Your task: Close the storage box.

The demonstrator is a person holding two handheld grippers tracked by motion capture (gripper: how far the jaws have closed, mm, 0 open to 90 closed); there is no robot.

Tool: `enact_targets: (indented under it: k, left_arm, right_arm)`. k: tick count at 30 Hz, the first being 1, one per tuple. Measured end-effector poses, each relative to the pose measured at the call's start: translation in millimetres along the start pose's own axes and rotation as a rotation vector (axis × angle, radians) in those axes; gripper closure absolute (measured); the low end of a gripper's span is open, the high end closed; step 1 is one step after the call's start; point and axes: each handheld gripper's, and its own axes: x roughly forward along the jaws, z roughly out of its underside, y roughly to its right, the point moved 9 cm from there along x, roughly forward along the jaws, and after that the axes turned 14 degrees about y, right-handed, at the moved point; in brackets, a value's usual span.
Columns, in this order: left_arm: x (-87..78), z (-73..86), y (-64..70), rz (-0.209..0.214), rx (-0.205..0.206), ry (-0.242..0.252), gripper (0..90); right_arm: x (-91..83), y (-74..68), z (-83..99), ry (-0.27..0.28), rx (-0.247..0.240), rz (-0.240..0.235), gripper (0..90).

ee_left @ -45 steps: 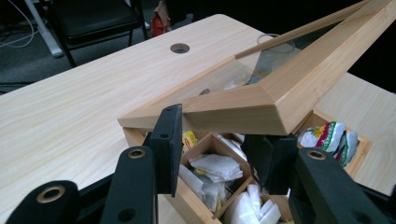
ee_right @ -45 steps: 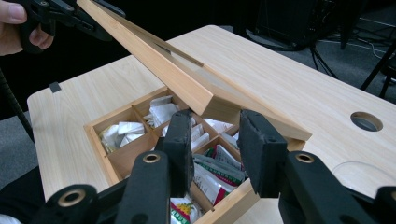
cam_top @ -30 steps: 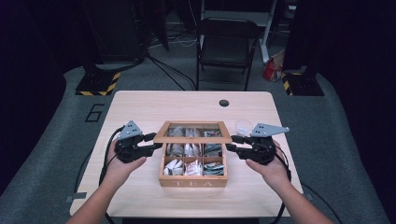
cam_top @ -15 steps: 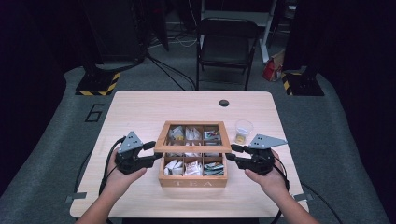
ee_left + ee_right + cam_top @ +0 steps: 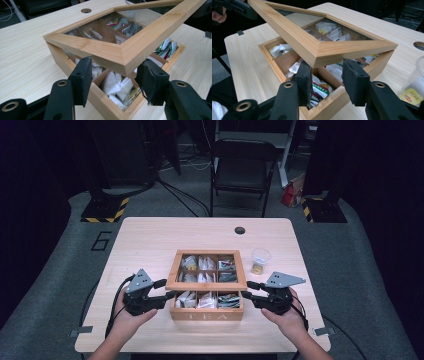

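A wooden tea box marked TEA stands at the table's near middle, with several compartments of tea bags. Its glass-paned lid is hinged at the back and tilted up at the front, so the front row lies uncovered. My left gripper is at the lid's front left corner. In the left gripper view that corner of the lid sits between the spread jaws of this gripper. My right gripper mirrors it, with the right corner of the lid between its spread jaws.
A clear plastic cup with a yellow tea bag inside stands just right of the box, close to the right gripper. The wooden table has a round cable hole at the back. A black chair stands beyond it.
Both grippers have drawn back toward the person. The lid's front edge has come down from a steeper tilt to a shallow one.
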Motion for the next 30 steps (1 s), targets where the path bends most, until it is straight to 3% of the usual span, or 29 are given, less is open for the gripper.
enact_targets:
  k: [9, 13, 30]
  left_arm:
    - [0.1, 16.9, 3.8, 0.007, 0.018, -0.025, 46.5]
    - [0.7, 25.6, 5.6, 0.015, -0.003, -0.028, 46.6]
    - [3.6, 51.0, 13.4, 0.039, -0.042, -0.087, 47.4]
  right_arm:
    - [0.3, -2.9, 15.0, -0.013, -0.018, -0.006, 59.0]
    - [0.9, -4.9, 24.1, -0.037, -0.034, -0.004, 57.9]
    - [3.6, -13.1, 49.2, -0.113, 0.015, -0.042, 56.0]
